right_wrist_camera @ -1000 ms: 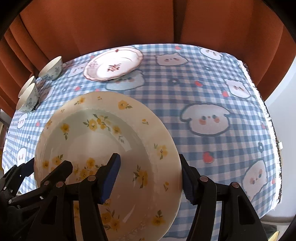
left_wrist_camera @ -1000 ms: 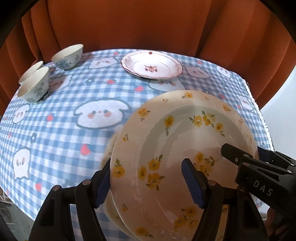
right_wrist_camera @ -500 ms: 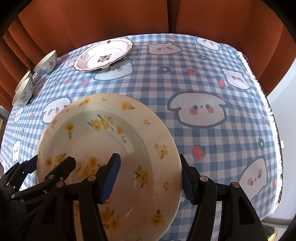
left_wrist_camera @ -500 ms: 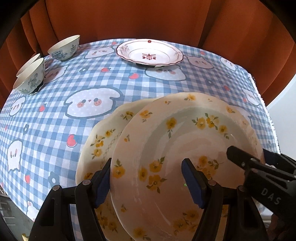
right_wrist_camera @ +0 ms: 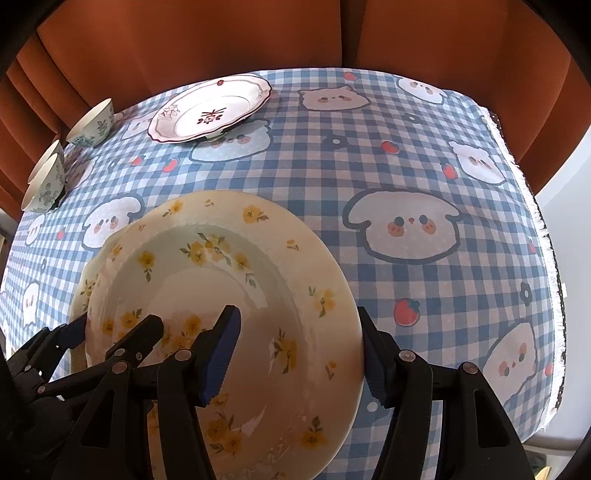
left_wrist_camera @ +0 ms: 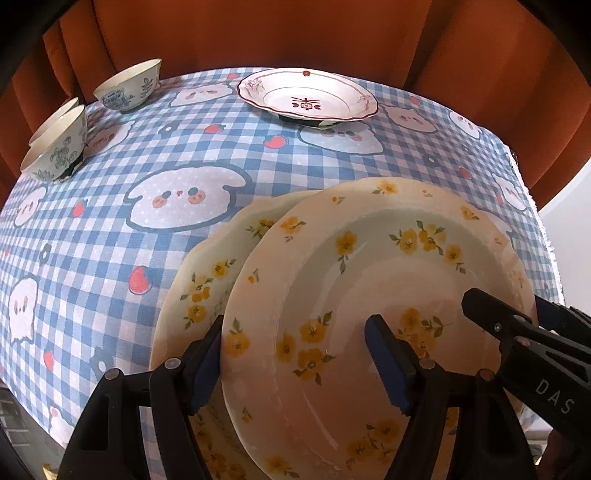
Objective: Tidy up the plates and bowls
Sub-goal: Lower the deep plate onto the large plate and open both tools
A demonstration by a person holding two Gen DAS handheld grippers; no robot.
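A cream plate with yellow flowers (left_wrist_camera: 388,280) is held up over a second matching plate (left_wrist_camera: 207,280) that lies on the table near the front edge. My left gripper (left_wrist_camera: 295,358) is shut on the upper plate's left rim. My right gripper (right_wrist_camera: 299,350) is shut on its right rim (right_wrist_camera: 258,295). The lower plate peeks out at the left in the right wrist view (right_wrist_camera: 83,291). A white plate with a red rim (left_wrist_camera: 306,98) sits at the back. Three patterned bowls (left_wrist_camera: 127,85) stand at the back left, two of them stacked (left_wrist_camera: 55,144).
The table wears a blue checked cloth with cartoon animals (left_wrist_camera: 184,195). Orange curtains (left_wrist_camera: 258,33) hang behind it. The table's right edge (right_wrist_camera: 546,258) drops off beside a pale wall.
Both grippers have lifted the upper plate and shifted it right, so the lower matching plate now shows beneath it on the left. The grips have not changed.
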